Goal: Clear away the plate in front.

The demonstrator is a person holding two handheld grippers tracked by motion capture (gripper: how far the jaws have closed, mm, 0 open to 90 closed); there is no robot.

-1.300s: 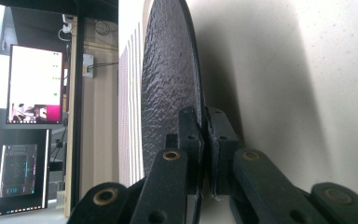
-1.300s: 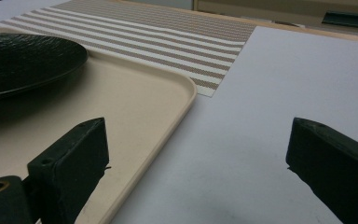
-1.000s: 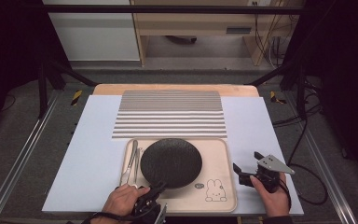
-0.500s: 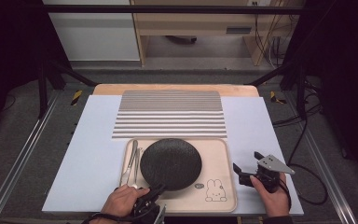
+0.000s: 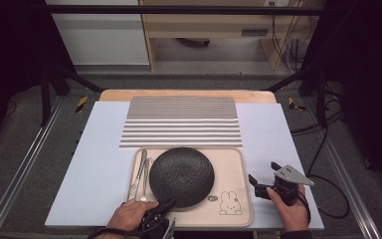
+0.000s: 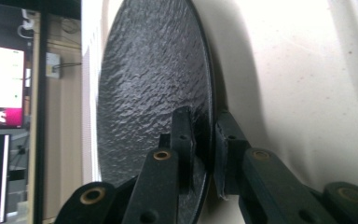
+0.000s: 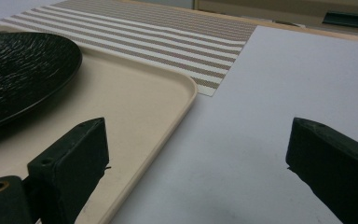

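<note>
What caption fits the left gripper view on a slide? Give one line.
Left gripper with jaws closed on the rim of the black plate over the beige tray.

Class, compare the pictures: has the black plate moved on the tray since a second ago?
No. The black plate sits equally near the rabbit print on the tray, left gripper clamped on its rim.

plates: 1 (image 5: 181, 175) | trays: 1 (image 5: 236, 164) | striped mats: 1 (image 5: 180, 122) | cutlery pieces: 2 (image 5: 140, 174) | tongs: 2 (image 5: 165, 208) (image 5: 263, 178)

I see grey floor (image 5: 25, 164) around the table, and beyond my jaws a wooden bench (image 5: 214, 22), perhaps shelving.
</note>
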